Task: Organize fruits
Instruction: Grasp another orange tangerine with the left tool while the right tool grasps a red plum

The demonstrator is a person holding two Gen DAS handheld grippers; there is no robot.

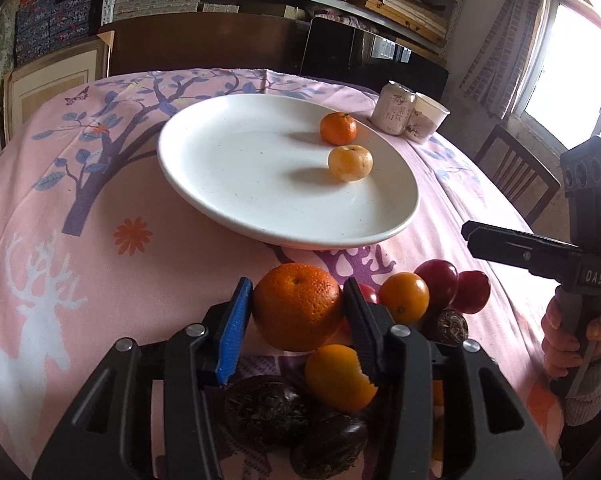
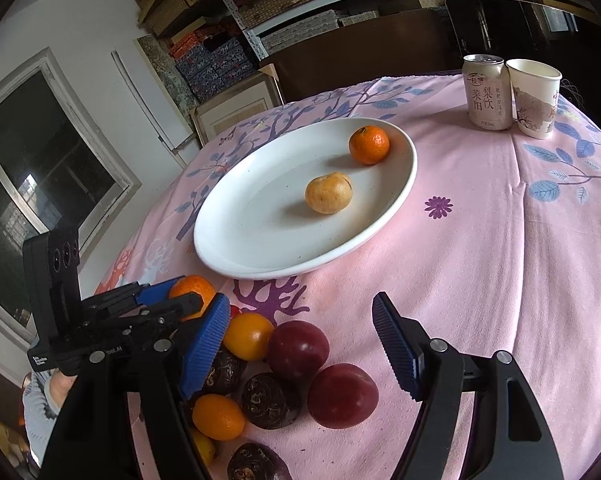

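The left tongs [image 1: 298,306] clamp the large round orange [image 1: 298,306] above the fruit pile, likely bound for the white oval ceramic plate [image 1: 228,196], where 2 small citrus fruits already sit. The right tongs [image 2: 300,344] hang spread and unloaded over the dark red plums [image 2: 297,349] on the pink-clothed surface [image 2: 500,260].

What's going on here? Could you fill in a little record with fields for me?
Surface: table under a pink tablecloth
Plate: white plate holding a small orange mandarin and a pale yellow fruit
Left gripper: shut on a large orange
Right gripper: open, empty, above the pile
Pile: red plums, small oranges, dark brown fruits
Far edge: drink can beside paper cup
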